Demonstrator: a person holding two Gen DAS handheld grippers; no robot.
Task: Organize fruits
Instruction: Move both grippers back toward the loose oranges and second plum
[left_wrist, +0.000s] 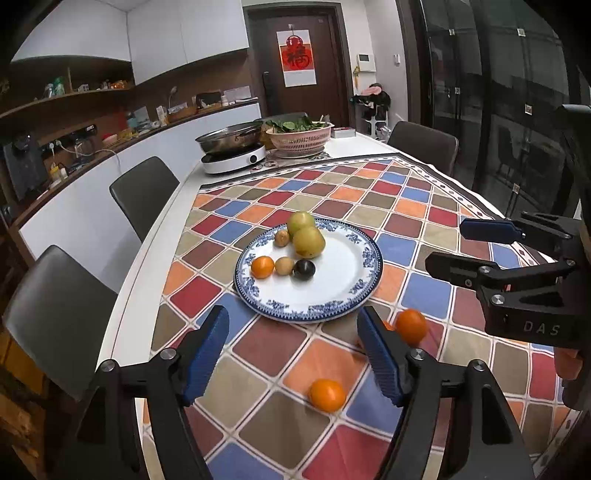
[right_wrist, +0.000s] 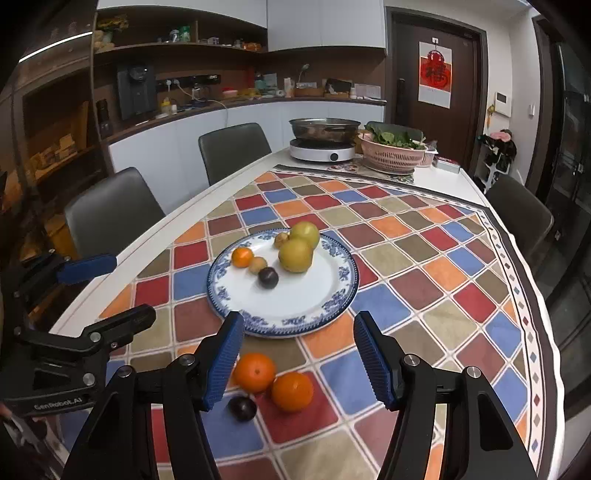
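"GenRobot.AI", seemingly, on left gripper (right_wrist: 110, 291)

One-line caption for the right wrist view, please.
Open right gripper hovers over two oranges and a dark plum on the checkered tablecloth, near a fruit-filled plate.

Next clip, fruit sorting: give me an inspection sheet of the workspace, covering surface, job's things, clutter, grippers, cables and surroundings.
Surface: table under a checkered tablecloth.
Job's things: blue-rimmed plate holds two green pears, a small orange, two tan fruits and a dark plum. On the cloth: two oranges and a dark plum.
Clutter: induction cooker with pot, pink colander of greens.
Grippers: left gripper open, empty; right gripper open, empty.
Cables: white cord on the counter.
Surroundings: chairs, shelves, door.
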